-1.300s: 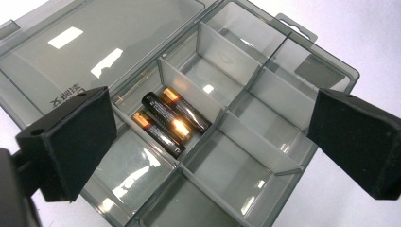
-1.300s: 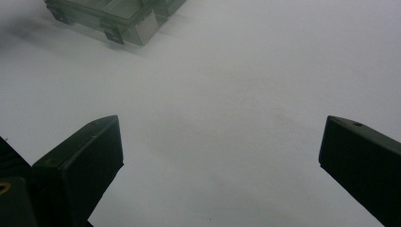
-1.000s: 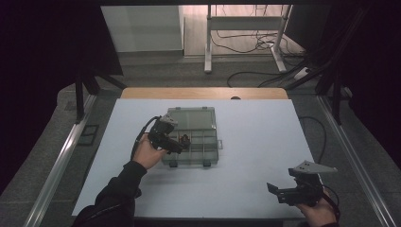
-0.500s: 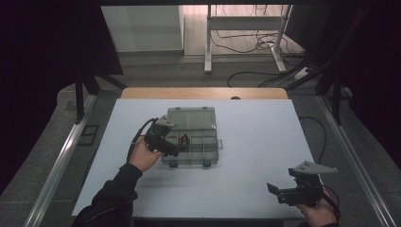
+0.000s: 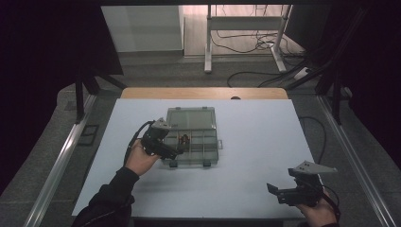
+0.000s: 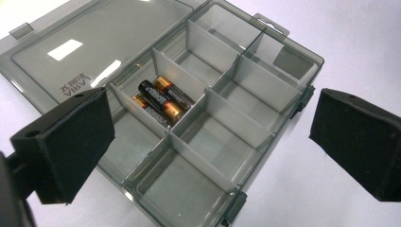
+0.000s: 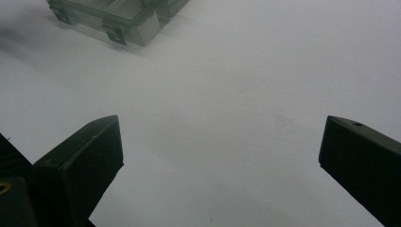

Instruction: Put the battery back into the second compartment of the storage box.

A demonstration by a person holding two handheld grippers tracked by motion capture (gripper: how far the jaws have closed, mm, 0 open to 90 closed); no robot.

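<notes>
A smoky clear organiser box [image 5: 203,149] lies open on the white table, its lid [image 5: 191,117] folded flat behind it. Three black-and-copper batteries [image 6: 161,100] lie together in one compartment of the middle row; the other compartments look bare. My left gripper [image 5: 175,145] hovers over the box's left side, open, with nothing between its jaws; in the left gripper view my left gripper [image 6: 215,137] straddles the compartments. My right gripper [image 5: 277,193] is open above bare table at the front right, far from the box. The right gripper view shows my right gripper [image 7: 222,165] and a box corner [image 7: 127,21].
The white table top [image 5: 255,142] ends in a wooden strip [image 5: 203,93] at the back. Metal rails run along both sides. Cables [image 5: 246,47] and a stand's legs lie on the floor beyond the table.
My left gripper has drawn back slightly to the left and toward the person, off the middle of the box. The right gripper has stayed put.
</notes>
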